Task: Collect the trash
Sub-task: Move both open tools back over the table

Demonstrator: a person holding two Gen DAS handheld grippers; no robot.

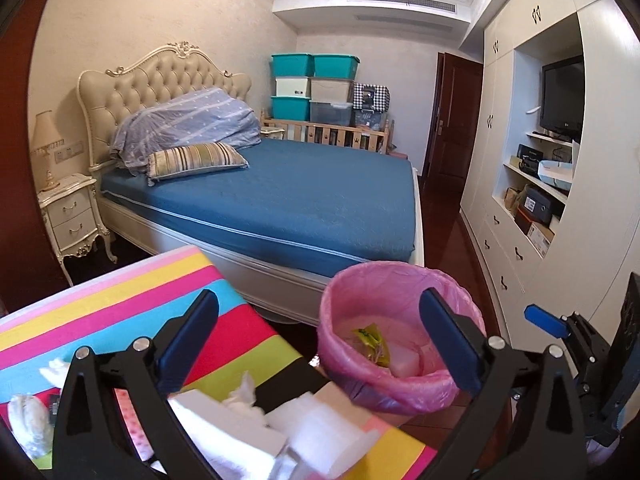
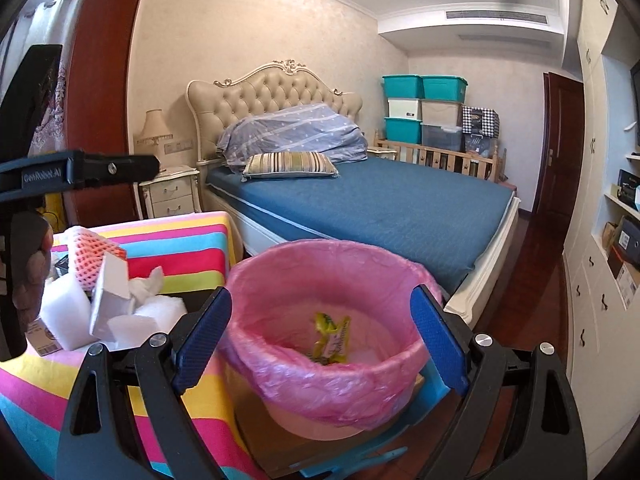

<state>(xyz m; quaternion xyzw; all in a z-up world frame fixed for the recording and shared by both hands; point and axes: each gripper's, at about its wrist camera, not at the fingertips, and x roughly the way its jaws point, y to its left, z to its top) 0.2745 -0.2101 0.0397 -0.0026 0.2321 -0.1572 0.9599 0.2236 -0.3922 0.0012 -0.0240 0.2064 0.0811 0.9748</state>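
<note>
Trash [image 2: 120,304] sits piled on the striped table [image 2: 188,240] just beside the bin [image 2: 320,364]: white foam blocks, crumpled tissue and a net sleeve, close enough for short carries. A yellow wrapper [image 2: 330,336] and a white block already lie in the pink liner. Both the left gripper [image 1: 320,344] and right gripper [image 2: 320,340] are spread wide and empty, likely ready for another piece.

I see a bright, evenly lit room. Fisheye bends my edges into dark corners. Near white scraps [image 1: 240,420] blur.
</note>
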